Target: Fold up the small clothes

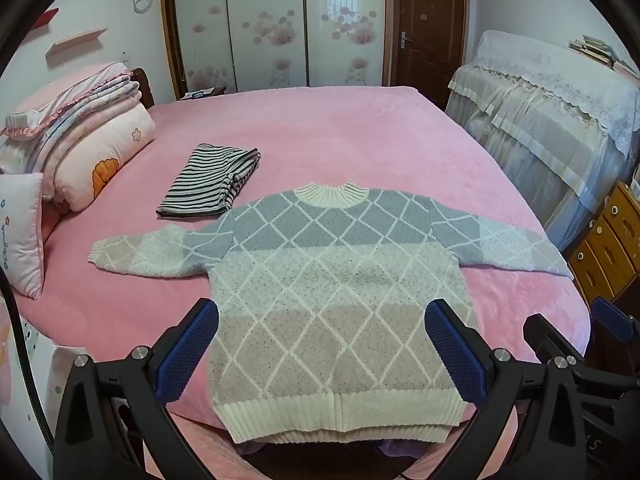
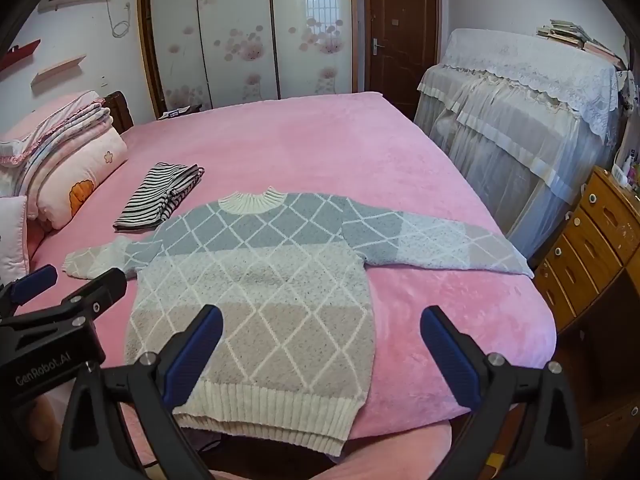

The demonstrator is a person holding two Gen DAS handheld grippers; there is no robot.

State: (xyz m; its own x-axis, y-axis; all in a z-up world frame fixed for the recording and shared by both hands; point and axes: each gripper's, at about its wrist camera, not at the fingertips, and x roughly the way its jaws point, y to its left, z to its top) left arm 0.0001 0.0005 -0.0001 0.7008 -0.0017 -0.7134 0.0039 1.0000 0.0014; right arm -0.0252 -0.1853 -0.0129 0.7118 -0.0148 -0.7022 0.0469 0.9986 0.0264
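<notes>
A small knitted sweater lies flat on the pink bed, sleeves spread, collar away from me, ribbed hem at the near edge. It has grey-blue, white and beige bands with a white diamond pattern. My left gripper hovers open above the hem end, its blue pads on either side of the body with nothing between them. My right gripper is open over the sweater's lower right corner, holding nothing. The left gripper shows at the left of the right wrist view.
A folded striped garment lies beyond the left sleeve. Folded quilts and pillows are stacked at the left. A lace-covered piece of furniture and a wooden drawer unit stand right of the bed.
</notes>
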